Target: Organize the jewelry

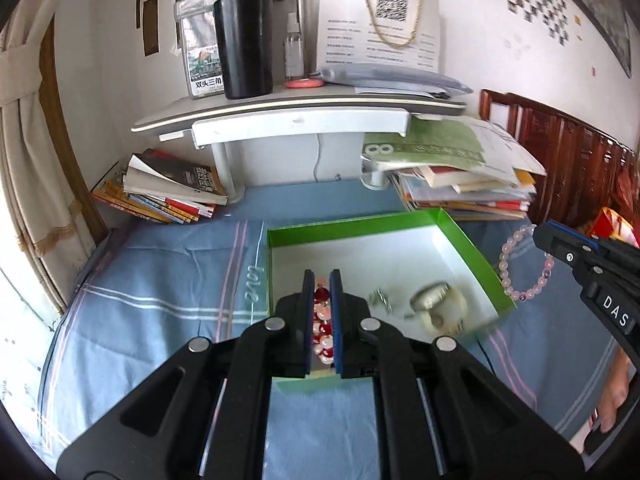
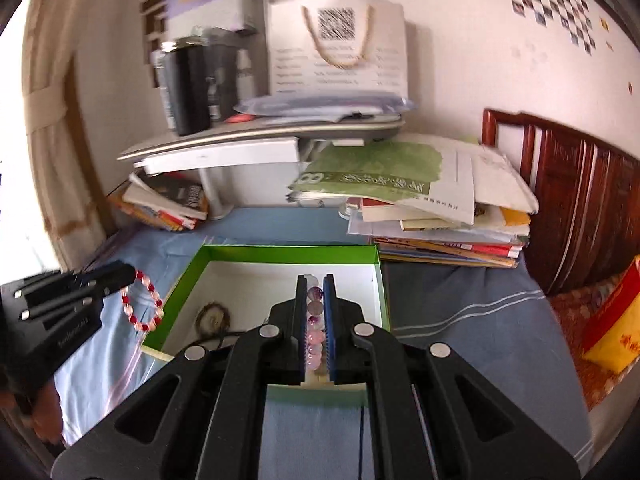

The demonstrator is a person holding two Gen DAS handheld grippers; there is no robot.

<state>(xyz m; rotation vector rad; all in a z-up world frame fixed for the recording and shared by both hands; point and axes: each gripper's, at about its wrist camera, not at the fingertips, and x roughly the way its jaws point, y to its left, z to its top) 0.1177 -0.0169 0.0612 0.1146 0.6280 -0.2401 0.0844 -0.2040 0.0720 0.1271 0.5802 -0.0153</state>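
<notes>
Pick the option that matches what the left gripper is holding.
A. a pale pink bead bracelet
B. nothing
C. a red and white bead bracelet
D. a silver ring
C: the left gripper is shut on the red and white bead bracelet, which also shows hanging from it in the right wrist view; the pale pink bracelet hangs from the right gripper.

Blurred ring-like pieces [image 1: 438, 304] inside green box [image 1: 352, 227], unidentifiable.
</notes>
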